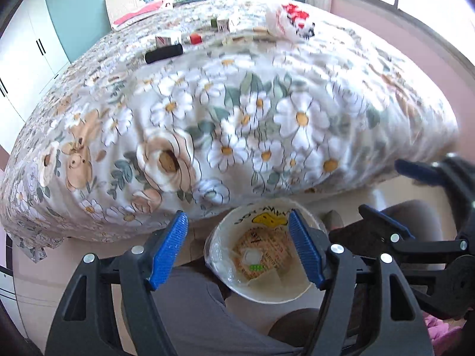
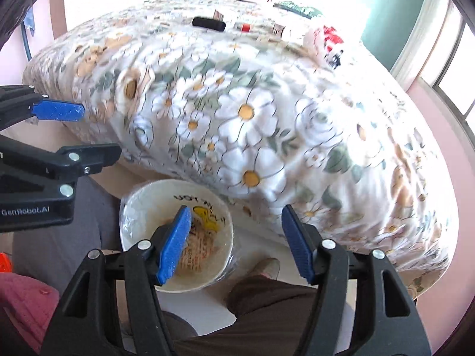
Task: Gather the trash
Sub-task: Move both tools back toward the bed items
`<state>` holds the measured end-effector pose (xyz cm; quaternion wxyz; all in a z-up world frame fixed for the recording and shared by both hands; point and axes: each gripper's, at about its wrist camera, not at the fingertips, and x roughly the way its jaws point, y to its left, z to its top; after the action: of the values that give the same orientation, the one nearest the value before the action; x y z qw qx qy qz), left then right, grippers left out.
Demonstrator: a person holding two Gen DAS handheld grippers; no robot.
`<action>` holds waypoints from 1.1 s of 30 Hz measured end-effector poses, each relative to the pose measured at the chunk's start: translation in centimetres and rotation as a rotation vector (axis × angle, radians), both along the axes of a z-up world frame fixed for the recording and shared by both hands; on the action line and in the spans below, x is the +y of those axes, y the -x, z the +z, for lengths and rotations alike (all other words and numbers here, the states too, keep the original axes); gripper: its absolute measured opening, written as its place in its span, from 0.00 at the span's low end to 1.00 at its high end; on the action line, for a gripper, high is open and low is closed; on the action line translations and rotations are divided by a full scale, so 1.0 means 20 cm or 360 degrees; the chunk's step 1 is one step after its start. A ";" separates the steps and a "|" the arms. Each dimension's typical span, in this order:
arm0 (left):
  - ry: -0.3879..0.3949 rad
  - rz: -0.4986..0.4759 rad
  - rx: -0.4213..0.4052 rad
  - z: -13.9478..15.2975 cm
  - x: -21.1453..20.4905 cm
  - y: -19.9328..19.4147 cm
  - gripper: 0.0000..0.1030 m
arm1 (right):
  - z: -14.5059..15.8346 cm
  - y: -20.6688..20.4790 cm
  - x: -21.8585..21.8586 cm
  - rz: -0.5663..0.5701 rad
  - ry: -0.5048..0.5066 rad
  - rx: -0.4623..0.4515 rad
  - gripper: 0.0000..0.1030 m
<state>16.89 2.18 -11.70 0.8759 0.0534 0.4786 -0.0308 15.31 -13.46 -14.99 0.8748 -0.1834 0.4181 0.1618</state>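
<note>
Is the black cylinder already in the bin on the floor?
No. The black cylinder lies on the bed, far from the bin, which holds only wrappers.

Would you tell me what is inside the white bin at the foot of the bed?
The white bin holds a printed orange wrapper with a small clear packet on top. Anything beneath them is covered.

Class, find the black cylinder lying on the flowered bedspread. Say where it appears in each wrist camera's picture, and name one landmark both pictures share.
Left wrist view: the black cylinder lies upper left of centre, far across the bedspread, left of a red spool.
Right wrist view: the black cylinder lies near the top, just left of centre, again left of the red spool.
Shared landmark: the white bin with a yellow picture, on the floor by the bed.
</note>
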 end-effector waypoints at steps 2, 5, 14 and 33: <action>-0.0004 -0.0004 -0.0068 0.10 0.00 -0.01 0.77 | 0.12 0.00 -0.01 0.0000 0.0018 -0.0107 0.66; -0.0042 -0.0006 -0.0156 0.23 0.00 -0.04 0.78 | 0.28 -0.01 -0.02 -0.0002 0.0063 -0.0262 0.66; -0.0063 0.0009 -0.0290 0.43 0.08 -0.21 0.82 | 0.55 -0.15 -0.06 0.0012 0.0045 -0.0411 0.70; -0.0214 -0.0269 -0.0329 0.45 0.34 -0.96 0.89 | 0.67 -0.90 -0.17 -0.0131 -0.0082 -0.0327 0.80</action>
<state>36.11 9.00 -2.66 0.9092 0.1549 0.3807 -0.0666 33.33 -16.90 -1.62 0.9234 -0.1592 0.3291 0.1169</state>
